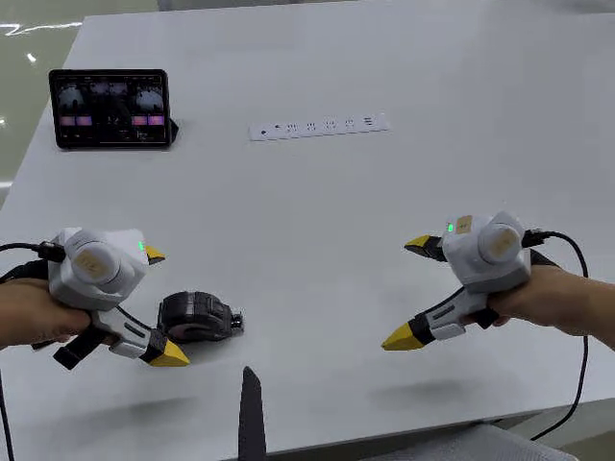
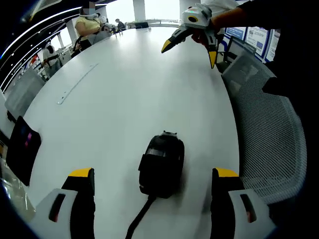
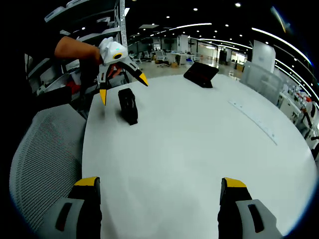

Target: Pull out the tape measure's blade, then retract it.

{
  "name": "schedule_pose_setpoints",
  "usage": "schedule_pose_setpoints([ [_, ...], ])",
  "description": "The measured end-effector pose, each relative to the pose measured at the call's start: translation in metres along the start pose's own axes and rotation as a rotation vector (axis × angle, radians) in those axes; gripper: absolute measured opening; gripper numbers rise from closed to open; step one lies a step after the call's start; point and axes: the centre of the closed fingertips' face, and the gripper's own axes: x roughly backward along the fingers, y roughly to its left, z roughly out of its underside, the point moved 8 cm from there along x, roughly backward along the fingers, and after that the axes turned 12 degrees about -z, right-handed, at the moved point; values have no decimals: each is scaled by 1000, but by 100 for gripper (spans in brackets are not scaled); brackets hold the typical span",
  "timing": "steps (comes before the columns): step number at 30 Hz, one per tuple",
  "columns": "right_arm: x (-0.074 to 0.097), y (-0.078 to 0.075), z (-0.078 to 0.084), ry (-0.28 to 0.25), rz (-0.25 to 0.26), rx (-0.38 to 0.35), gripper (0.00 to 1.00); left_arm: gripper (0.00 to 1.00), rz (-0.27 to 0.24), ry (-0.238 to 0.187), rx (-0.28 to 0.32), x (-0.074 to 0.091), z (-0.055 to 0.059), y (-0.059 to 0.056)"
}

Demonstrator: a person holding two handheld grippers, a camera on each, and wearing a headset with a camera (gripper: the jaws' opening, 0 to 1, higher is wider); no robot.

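A black tape measure (image 1: pixel 197 316) lies on the white table (image 1: pixel 317 202), near its front edge at the left. My left gripper (image 1: pixel 160 304) is open, its yellow-tipped fingers standing either side of the tape measure's case (image 2: pixel 161 165) without touching it. My right gripper (image 1: pixel 410 291) is open too, held above the table's front right, well apart from the tape measure (image 3: pixel 127 105). From the right gripper view, the left gripper (image 3: pixel 121 85) hovers over the case. No blade is drawn out.
A dark tablet (image 1: pixel 111 108) stands at the back left. A white power strip (image 1: pixel 318 126) lies at the back middle. A grey mesh chair (image 2: pixel 266 144) is at the table's near edge. Cables trail from both grippers.
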Motion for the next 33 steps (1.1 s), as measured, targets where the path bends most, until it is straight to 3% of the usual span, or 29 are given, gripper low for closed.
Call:
schedule_pose_setpoints([
  [4,-14,1,-6,-15,-38,30,99,91,17,11,-34,-4,-3,-1],
  [8,-25,0,-12,-5,-45,41,99,90,54,6,-26,-6,-9,-4],
  [10,-29,-1,-16,-7,-49,48,99,85,57,17,-45,-8,-9,-3],
  [13,-35,-4,-19,1,-55,29,99,79,17,24,-78,-12,-11,1],
  [16,-42,-5,-23,4,-60,36,99,69,27,35,-77,-14,-11,2],
  [22,-56,-6,-30,24,-80,52,99,63,66,29,-78,-17,-15,-3],
  [26,-65,-3,-38,41,-105,77,99,59,66,27,-99,-21,-18,-2],
  [32,-82,0,-53,25,-131,97,99,35,117,24,-119,-25,-24,-10],
  [33,-85,1,-57,20,-135,101,99,33,106,20,-134,-26,-24,-11],
])
